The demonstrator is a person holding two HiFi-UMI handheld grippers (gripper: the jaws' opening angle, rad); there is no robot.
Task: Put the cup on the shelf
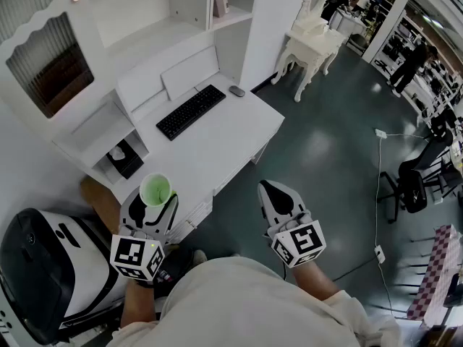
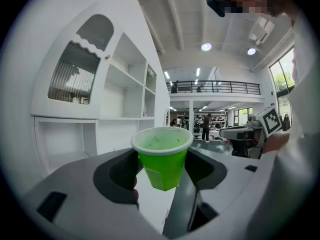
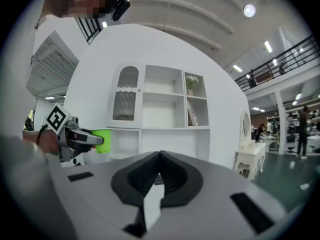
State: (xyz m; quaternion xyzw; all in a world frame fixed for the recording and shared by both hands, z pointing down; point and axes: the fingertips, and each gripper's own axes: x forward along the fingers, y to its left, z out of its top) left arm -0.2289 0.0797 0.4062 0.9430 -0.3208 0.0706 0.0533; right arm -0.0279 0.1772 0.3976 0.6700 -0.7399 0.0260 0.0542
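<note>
Left gripper view: my left tongs [image 1: 154, 202] grip green cup [image 2: 162, 156] upright, jaws wide apart on its wall. Right tongs [image 3: 159, 176] closed, empty. Carry step. Next, I judge: raise cup toward shelf [image 1: 155, 31] at 11 o'clock, level.

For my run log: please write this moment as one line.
left gripper: shut on green cup | right gripper: shut, empty | shelf: not reached

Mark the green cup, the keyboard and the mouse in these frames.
green cup [image 2: 164, 170]: left gripper view, on its outer side wall.
keyboard [image 1: 192, 111]: head view, on the middle of the key field.
mouse [image 1: 236, 90]: head view, on its top shell.
</note>
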